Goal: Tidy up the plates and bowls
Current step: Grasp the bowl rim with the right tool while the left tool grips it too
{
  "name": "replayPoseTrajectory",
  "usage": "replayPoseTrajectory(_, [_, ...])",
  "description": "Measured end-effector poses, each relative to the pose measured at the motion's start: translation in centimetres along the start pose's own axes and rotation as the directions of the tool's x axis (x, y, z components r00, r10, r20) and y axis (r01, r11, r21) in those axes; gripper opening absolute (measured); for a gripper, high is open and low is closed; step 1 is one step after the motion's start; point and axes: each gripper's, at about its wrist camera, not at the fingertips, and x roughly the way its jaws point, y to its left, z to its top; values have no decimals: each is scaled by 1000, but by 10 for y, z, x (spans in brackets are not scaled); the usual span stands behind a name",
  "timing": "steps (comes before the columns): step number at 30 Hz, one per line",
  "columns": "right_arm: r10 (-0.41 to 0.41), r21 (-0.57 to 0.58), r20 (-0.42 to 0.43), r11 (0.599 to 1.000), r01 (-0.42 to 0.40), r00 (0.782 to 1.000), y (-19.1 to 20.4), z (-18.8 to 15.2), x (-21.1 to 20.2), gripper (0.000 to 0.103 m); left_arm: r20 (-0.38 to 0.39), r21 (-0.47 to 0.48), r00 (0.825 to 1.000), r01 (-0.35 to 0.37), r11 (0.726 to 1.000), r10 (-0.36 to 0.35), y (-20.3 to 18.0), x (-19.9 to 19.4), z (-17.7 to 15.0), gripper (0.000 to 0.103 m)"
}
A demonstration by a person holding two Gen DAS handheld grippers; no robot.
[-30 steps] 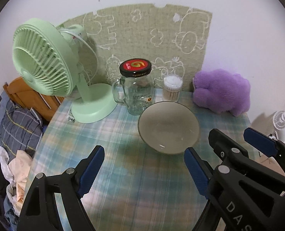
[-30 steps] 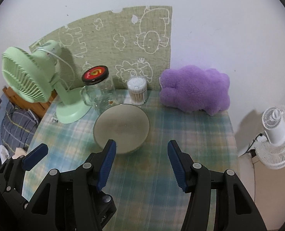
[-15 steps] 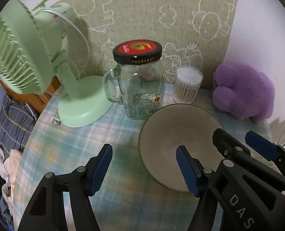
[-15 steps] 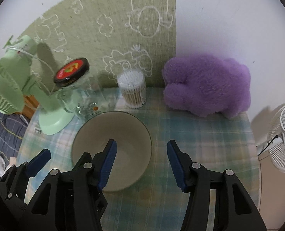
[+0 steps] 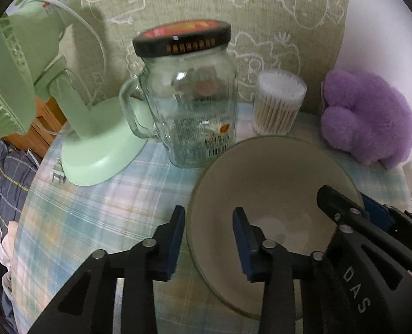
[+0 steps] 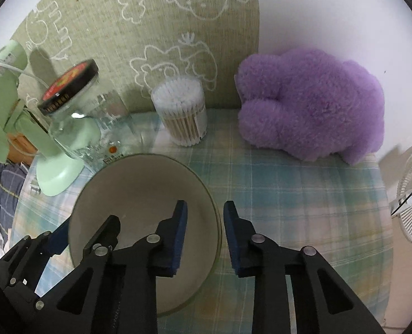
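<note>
Beige glazed bowl upright on plaid cloth, left gripper and right gripper each parted astride its rim.

Dim, soft indoor light, black fisheye vignette curving every edge, jar lid smeared by motion blur, small glare spot on the glass jar, fan's shadow falling on the green wall cloth, white wall brightest, black gripper frames near-silhouette in the foreground.
</note>
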Motion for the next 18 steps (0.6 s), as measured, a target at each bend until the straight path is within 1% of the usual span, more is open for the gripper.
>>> replayPoseTrajectory(2, [7, 10, -9, 1000, -7, 1000, -1, 0, 5, 21, 0, 3, 1000, -4, 1000, 4, 0, 3, 0, 21])
replayPoseTrajectory(4, [3, 8, -2, 1000, -3, 1000, -1, 0, 7, 20, 5, -2, 1000, -3, 1000, 3, 0, 5, -1, 20])
replayPoseTrajectory(7, [4, 2, 5, 1000, -4, 1000, -1, 1, 8, 20, 10, -11, 1000, -2, 1000, 2, 0, 6, -2, 20])
replayPoseTrajectory(11, [1, -10, 4, 1000, -1, 1000, 1, 0, 5, 19, -1, -18, 1000, 1, 1000, -1, 2, 6, -2, 20])
replayPoseTrajectory(18, [-2, -15, 14, 1000, 2, 1000, 3, 1, -7, 18, 12, -4, 1000, 3, 1000, -3, 2, -9, 0, 20])
